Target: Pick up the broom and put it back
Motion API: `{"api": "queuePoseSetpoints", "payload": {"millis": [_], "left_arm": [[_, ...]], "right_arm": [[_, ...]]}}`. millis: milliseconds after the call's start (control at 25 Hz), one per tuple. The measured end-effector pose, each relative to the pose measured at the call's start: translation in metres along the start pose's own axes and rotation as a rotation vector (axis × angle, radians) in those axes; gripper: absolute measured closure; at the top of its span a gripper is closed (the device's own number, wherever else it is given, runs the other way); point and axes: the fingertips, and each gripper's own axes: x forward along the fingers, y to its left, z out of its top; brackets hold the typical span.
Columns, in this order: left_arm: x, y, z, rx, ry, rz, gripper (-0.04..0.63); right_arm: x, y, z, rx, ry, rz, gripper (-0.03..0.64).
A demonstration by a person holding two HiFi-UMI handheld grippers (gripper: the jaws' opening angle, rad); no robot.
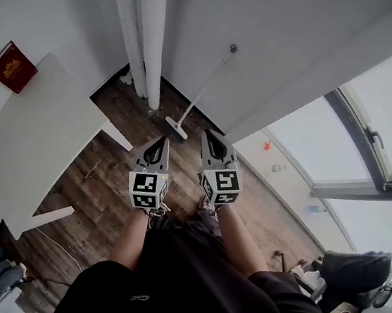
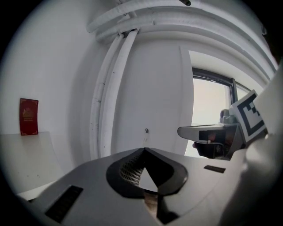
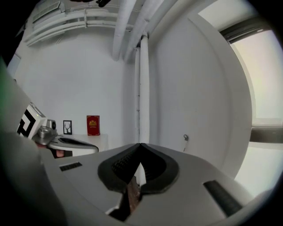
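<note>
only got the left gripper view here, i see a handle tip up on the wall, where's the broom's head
observer: The white long-handled broom leans on the white wall, its head on the brown wooden floor beside the white pipes.
operator: right tongs got anything
observer: No, the right tongs are shut and empty.
operator: either tongs touching it
observer: No; the head view shows the left tongs and the right ones both short of the broom's head.

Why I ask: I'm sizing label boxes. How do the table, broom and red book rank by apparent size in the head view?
Largest: table, by far.
Next: broom, longer than the book but thin, so by area I'm unsure.
Smallest: book.
</note>
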Motion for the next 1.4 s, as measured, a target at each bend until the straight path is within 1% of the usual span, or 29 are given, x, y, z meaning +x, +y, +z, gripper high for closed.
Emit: {"api": "queuePoseSetpoints", "payload": {"millis": [160, 280, 440, 600, 720, 1000, 1200, 1400], "left_arm": [[-0.001, -0.017, 0.017, 0.031, -0.019, -0.006, 0.594], [-0.006, -0.031, 0.025, 0.024, -0.034, 0.002, 0.594], [-0.004, -0.067, 0.033, 0.032, -0.06, -0.032, 0.594], [0.005, -0.102, 0.048, 0.038, -0.104, -0.061, 0.594], [0.007, -0.12, 0.055, 0.053, -0.114, -0.077, 0.594], [0.008, -0.143, 0.062, 0.069, -0.129, -0.087, 0.594], [0.008, -0.156, 0.061, 0.082, -0.123, -0.097, 0.594], [0.005, -0.155, 0.061, 0.078, -0.118, -0.086, 0.594]], "right_arm": [[-0.015, -0.006, 0.03, -0.058, -0.049, 0.032, 0.595], [-0.03, -0.012, 0.045, -0.089, -0.073, 0.048, 0.595], [-0.056, -0.023, 0.055, -0.033, -0.101, 0.066, 0.595], [-0.071, -0.031, 0.061, -0.047, -0.118, 0.09, 0.595], [-0.084, -0.045, 0.059, -0.028, -0.125, 0.077, 0.595], [-0.105, -0.07, 0.062, -0.038, -0.149, 0.037, 0.595], [-0.109, -0.071, 0.054, -0.031, -0.137, 0.04, 0.595], [-0.111, -0.072, 0.056, -0.042, -0.144, 0.041, 0.595]]}}
